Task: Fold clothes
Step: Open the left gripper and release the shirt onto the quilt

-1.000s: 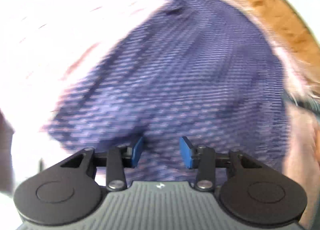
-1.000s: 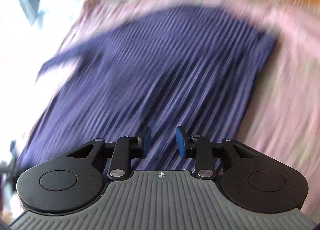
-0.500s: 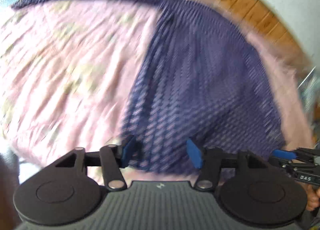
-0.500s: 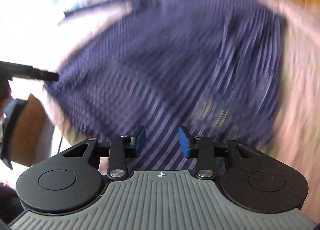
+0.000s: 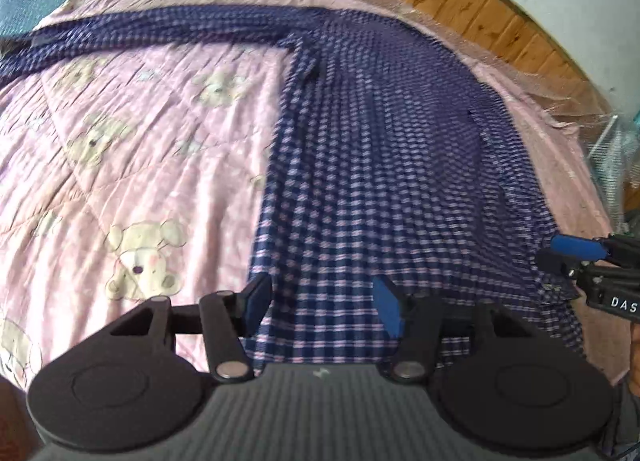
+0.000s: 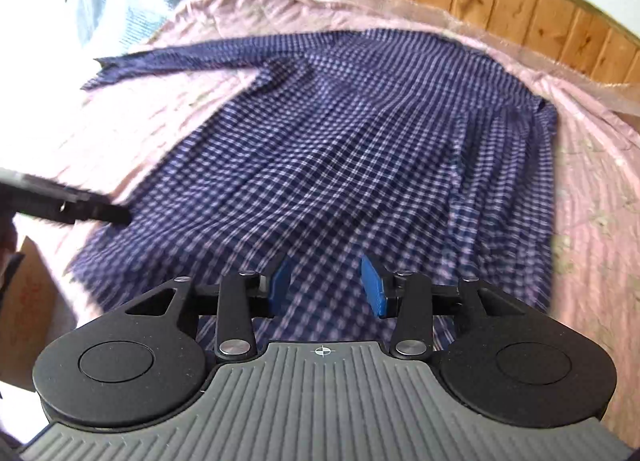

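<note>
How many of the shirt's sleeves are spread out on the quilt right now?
1. One sleeve stretches out flat from the checked shirt across the pink quilt, toward the left. The other sleeve may be folded in or hidden.

Both pairs of jaws have just been opening: the left gripper point(image 5: 322, 307) and the right gripper point(image 6: 326, 285) now stand wider than a second ago, nothing between the pads. In the left view the checked shirt point(image 5: 380, 165) has slid from centre toward 1 o'clock, baring the pink quilt point(image 5: 120, 141) at 9 o'clock
</note>
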The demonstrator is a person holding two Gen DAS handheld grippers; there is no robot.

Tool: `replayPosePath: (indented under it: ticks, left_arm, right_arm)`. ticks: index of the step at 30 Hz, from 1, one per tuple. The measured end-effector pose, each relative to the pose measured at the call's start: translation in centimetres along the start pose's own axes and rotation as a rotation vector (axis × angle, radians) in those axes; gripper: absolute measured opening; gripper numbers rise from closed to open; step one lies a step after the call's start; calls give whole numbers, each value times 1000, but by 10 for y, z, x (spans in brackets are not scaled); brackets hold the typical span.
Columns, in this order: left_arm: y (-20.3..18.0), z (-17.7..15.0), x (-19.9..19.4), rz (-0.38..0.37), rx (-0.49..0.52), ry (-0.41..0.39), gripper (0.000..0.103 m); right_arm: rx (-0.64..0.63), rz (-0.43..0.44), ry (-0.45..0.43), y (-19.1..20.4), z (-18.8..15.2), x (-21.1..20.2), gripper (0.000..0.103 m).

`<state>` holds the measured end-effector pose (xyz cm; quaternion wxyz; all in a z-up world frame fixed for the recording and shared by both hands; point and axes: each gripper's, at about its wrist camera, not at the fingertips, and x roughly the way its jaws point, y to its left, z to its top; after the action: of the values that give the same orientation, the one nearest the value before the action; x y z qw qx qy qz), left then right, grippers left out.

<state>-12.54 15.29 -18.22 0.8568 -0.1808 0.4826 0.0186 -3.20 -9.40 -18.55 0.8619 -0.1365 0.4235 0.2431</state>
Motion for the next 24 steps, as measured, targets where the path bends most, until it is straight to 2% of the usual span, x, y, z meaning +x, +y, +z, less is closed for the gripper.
replayPosePath:
  ticks: [2,4,5,6,10,11,14,17,19,24]
  left_arm:
    - [21,-10,-2,33,-19,22,50]
    - [34,-18,-14,5,-43,23,50]
    - [40,-19,-20,-2,-72,28,50]
    - [47,-18,-27,1,-101,25,53]
    - [96,3,-50,54,-216,-38,61]
    - [115,12,-56,58,-275,-69,62]
    - [189,46,-71,44,-537,-192,65]
    - [260,73,-76,-24,-794,-330,68]
    - [295,92,-70,-50,-914,-395,68]
    - [354,127,-27,-107,-1041,-409,69]
  right_arm:
    - [16,3,54,-1,-11,25,44]
    - [48,15,113,-5,-36,39,46]
    - [38,19,93,-4,-45,33,49]
    - [31,24,81,-5,-53,28,51]
    - [87,49,140,-17,-53,12,52]
    - [111,49,135,-20,-49,8,52]
    - [171,35,111,-21,-36,0,53]
    - [211,21,101,-15,-16,6,59]
    - [222,4,104,-2,-4,12,60]
    - [242,-8,115,37,32,28,61]
